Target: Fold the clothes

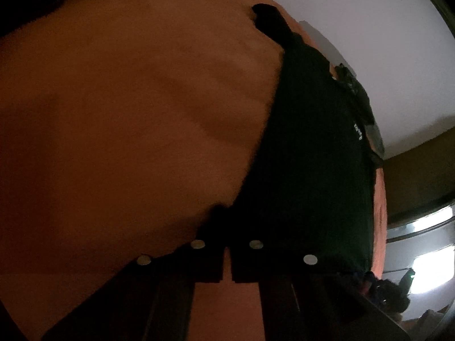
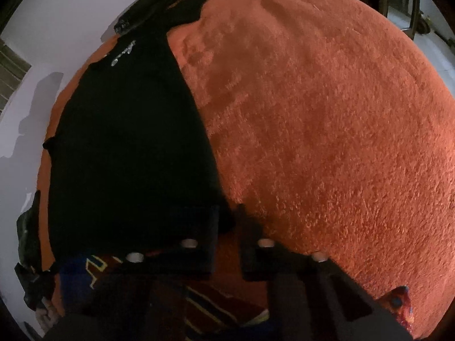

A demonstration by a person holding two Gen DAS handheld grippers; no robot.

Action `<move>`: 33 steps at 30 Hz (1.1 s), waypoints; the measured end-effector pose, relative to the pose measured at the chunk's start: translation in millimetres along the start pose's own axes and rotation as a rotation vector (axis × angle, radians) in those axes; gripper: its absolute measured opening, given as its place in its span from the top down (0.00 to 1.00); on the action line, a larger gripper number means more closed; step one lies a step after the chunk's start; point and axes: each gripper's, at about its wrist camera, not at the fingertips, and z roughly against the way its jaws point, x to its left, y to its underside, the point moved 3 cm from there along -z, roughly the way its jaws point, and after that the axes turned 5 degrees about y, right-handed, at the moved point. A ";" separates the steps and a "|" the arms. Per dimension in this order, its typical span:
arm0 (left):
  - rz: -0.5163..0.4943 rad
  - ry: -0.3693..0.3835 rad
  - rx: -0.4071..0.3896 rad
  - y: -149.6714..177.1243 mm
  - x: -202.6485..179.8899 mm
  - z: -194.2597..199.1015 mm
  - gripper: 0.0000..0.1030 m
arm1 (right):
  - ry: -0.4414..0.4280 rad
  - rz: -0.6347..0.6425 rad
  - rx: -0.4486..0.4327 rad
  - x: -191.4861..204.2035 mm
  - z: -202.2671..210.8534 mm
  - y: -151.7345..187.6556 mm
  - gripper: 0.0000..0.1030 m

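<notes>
Nearest to you in the left wrist view, your left gripper (image 1: 226,224) has its two dark fingers drawn almost together, only a thin slit between them, tips set at the near corner of the black garment (image 1: 310,153); it is too dark there to tell whether any cloth is pinched. In the right wrist view, your right gripper (image 2: 231,221) shows a narrow gap between its fingers, and the near corner of the same black garment (image 2: 128,142) lies between the tips; whether the pads press on it you cannot tell. Just under that gripper, close to the camera, lies a patterned cloth (image 2: 93,267) in blue, red and yellow. Beyond the fingers, the black garment stretches flat along the edge of the orange blanket (image 2: 327,142), small white lettering (image 2: 122,54) near its far end. Past the blanket's edge is the pale floor (image 2: 25,108)
</notes>
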 end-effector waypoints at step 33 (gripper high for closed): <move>-0.288 -0.030 -0.035 -70.8 -183.7 112.7 0.25 | -0.101 0.293 -0.247 135.7 252.1 -156.5 0.33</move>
